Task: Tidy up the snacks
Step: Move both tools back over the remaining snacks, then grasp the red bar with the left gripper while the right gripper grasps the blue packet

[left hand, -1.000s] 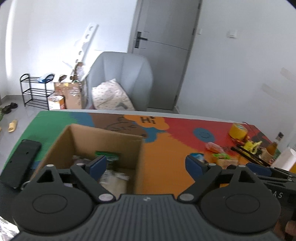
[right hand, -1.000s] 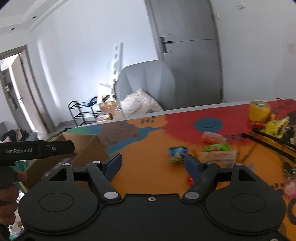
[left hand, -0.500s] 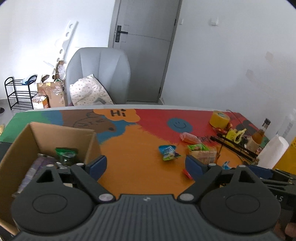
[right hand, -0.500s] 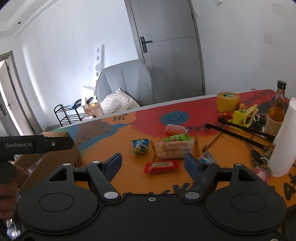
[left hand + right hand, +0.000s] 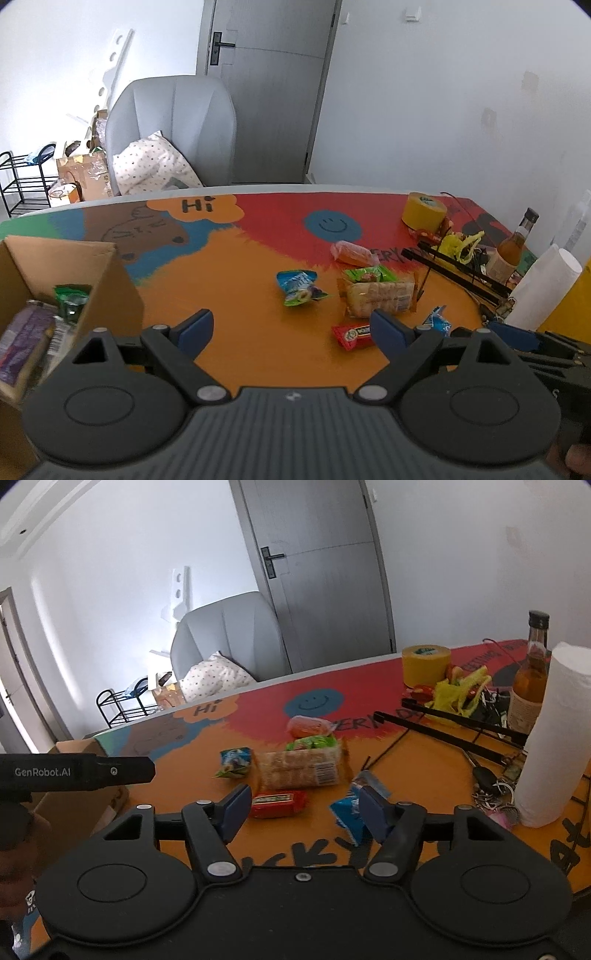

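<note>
Both wrist views have swung rightward off the cardboard box (image 5: pixel 66 280) since a second ago; the loose snack cluster, then at the frame edge, now sits ahead of both tools.

Left to right:
- Cardboard box at far left of the colourful table mat (image 5: pixel 240 295), open-topped, several packets already inside, a green packet (image 5: pixel 72 299) leaning on its wall.
- Left gripper (image 5: pixel 291 328): jaws spread wide, nothing between them, bare mat below. Released.
- Blue-green snack pouch (image 5: pixel 299 288) lies alone, beyond the left gripper, apart from the rest.
- Red candy bar (image 5: pixel 277 804): flat on the mat, long axis running left-right across the right wrist view, just past the right gripper's left pad.
- Cracker pack (image 5: pixel 299 771) behind the bar, green packet (image 5: pixel 314 743) and orange packet (image 5: pixel 308 725) farther back.
- Right gripper (image 5: pixel 303 810): jaws closing, pads not on anything; the bar sits ahead of the gap, slightly left of centre.
- Blue wrapper (image 5: pixel 349 812) against the right pad's near side, partly hidden; contact unclear.
- Far right: yellow tape roll (image 5: pixel 425 664), bottle (image 5: pixel 529 679), paper towel roll (image 5: pixel 554 738), keys. Not snacks.

Judgement: right hand is nearer the red bar. Its length lies across the jaw line, so the pads would meet its ends unless the wrist rolls.
</note>
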Demonstrator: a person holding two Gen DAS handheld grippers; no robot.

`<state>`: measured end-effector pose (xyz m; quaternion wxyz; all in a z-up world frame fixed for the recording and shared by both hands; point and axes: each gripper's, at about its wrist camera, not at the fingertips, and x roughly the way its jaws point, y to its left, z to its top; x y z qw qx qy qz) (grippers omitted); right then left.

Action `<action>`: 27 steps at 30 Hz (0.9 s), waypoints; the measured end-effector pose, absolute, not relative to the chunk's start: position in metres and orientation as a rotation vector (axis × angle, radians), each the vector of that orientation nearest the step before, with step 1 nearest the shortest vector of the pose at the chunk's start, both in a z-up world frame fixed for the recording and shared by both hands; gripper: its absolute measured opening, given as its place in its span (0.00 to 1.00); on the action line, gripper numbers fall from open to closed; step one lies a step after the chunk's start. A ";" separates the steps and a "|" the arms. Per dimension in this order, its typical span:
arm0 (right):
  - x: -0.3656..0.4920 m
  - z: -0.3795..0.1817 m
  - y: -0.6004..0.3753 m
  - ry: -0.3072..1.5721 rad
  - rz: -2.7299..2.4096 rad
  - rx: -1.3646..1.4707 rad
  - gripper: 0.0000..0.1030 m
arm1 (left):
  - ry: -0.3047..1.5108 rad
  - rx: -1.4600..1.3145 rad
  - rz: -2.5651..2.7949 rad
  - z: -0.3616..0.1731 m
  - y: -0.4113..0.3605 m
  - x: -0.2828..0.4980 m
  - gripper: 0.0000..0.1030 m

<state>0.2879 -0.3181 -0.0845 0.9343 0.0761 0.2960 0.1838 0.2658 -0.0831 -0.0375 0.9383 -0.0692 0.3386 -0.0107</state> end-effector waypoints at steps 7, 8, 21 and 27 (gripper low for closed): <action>0.306 -0.103 -0.327 0.647 0.346 0.185 0.58 | 0.711 -0.119 -0.061 -0.051 -0.100 0.283 0.87; 0.309 -0.106 -0.328 0.655 0.342 0.192 0.56 | 0.717 -0.116 -0.065 -0.053 -0.103 0.286 0.87; 0.343 -0.124 -0.337 0.692 0.307 0.235 0.45 | 0.768 -0.108 -0.156 -0.084 -0.128 0.327 0.56; 0.353 -0.136 -0.335 0.732 0.313 0.241 0.45 | 0.797 -0.096 -0.180 -0.097 -0.138 0.341 0.48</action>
